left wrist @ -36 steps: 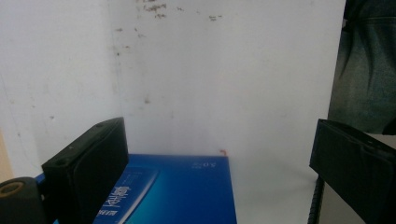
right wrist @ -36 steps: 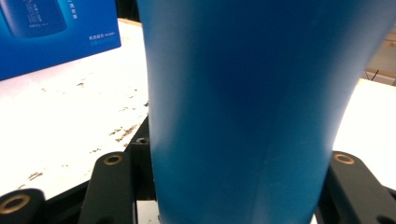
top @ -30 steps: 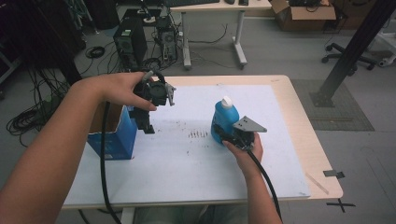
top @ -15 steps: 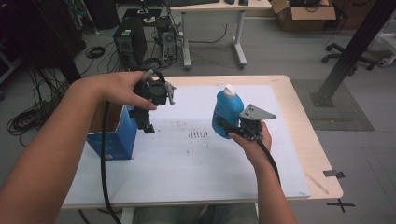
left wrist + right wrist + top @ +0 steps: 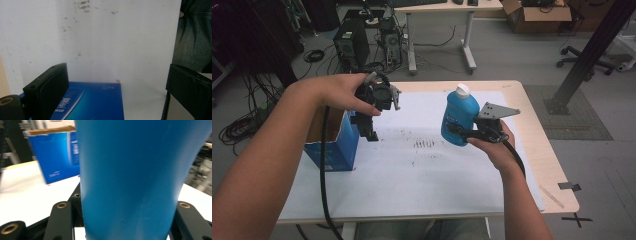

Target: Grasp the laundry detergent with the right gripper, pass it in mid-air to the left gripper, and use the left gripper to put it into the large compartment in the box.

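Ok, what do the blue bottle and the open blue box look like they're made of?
Blue bottle: probably plastic, with a smooth, slightly glossy, opaque wall showing soft highlights in the right gripper view, and a white cap. Blue box: looks like printed cardboard, glossy blue outside, with raw brown edges on its open top flaps.

Smooth, slightly glossy plastic bottle (image 5: 460, 116), printed cardboard box (image 5: 333, 145), and matt white paper sheet (image 5: 422, 170) on pale wood table (image 5: 542, 145).
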Available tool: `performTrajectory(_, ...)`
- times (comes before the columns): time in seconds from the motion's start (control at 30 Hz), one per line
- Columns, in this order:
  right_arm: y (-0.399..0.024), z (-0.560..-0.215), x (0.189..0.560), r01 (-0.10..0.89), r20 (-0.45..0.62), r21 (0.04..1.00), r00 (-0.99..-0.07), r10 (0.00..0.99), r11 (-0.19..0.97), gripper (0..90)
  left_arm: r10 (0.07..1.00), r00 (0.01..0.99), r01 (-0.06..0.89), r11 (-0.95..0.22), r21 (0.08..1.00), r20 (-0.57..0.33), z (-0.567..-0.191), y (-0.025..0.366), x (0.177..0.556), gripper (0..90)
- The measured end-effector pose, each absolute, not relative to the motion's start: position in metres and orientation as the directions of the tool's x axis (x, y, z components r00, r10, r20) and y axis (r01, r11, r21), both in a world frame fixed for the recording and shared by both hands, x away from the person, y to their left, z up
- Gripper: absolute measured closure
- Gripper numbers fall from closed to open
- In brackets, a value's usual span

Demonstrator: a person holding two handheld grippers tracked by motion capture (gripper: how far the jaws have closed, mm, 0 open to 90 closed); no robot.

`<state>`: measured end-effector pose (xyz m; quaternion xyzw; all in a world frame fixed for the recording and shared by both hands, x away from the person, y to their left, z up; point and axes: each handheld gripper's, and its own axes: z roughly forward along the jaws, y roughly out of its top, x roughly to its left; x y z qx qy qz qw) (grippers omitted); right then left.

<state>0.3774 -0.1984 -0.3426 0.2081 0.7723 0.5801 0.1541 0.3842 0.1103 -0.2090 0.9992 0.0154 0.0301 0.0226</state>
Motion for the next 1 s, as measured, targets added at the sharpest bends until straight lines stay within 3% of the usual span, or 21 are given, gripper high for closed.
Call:
performTrajectory(0.67, -0.188, -0.333, 0.368, 0.049, -0.033, 0.951, -0.966, 0.255, 0.306, 45.2, 0.023, 0.998, 0.021, -0.999, 0.034, 0.064, -0.2, 0.099, 0.383, 4.9)
performTrajectory(1.0, -0.176, -0.335, 0.364, 0.018, -0.044, 0.945, -0.982, 0.183, 0.325, 45.2, 0.014, 0.998, 0.012, -1.0, 0.026, 0.065, -0.197, 0.092, 0.381, 4.9)
